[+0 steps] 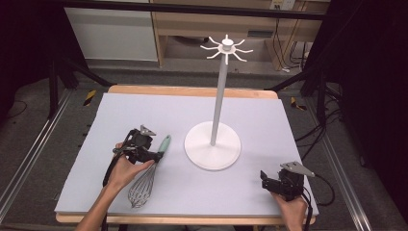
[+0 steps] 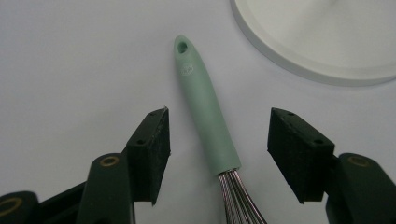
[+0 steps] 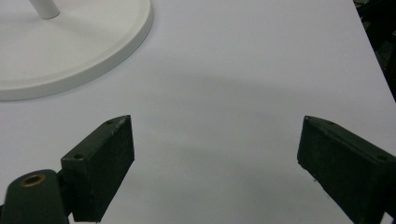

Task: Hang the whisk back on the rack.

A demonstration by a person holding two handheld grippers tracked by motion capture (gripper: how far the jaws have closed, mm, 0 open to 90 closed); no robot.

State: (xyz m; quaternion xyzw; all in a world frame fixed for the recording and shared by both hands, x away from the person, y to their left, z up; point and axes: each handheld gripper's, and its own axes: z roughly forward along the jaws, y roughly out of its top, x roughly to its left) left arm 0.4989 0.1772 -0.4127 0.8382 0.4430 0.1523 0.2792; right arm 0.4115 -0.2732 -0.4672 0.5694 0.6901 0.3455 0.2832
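A whisk (image 1: 144, 186) with a mint-green handle (image 2: 205, 112) and wire head lies on the pale mat, left of centre. My left gripper (image 1: 157, 155) is lowered over it, open. In the left gripper view, the handle runs between the two pads (image 2: 154, 149) of the left gripper (image 2: 218, 135) with a gap on each side, so neither pad touches it. My right gripper (image 1: 266, 181) rests near the mat's front right corner, open and empty. In the right gripper view, the right gripper (image 3: 215, 149) has bare mat between its jaws.
A white stand (image 1: 220, 96) with a round base (image 1: 211, 149) and a ring of hooks (image 1: 226, 47) at its top rises from the middle of the mat (image 1: 144, 115). Its base (image 2: 322, 42) lies just beyond the whisk handle's tip. The base (image 3: 70, 46) is far left of the right gripper.
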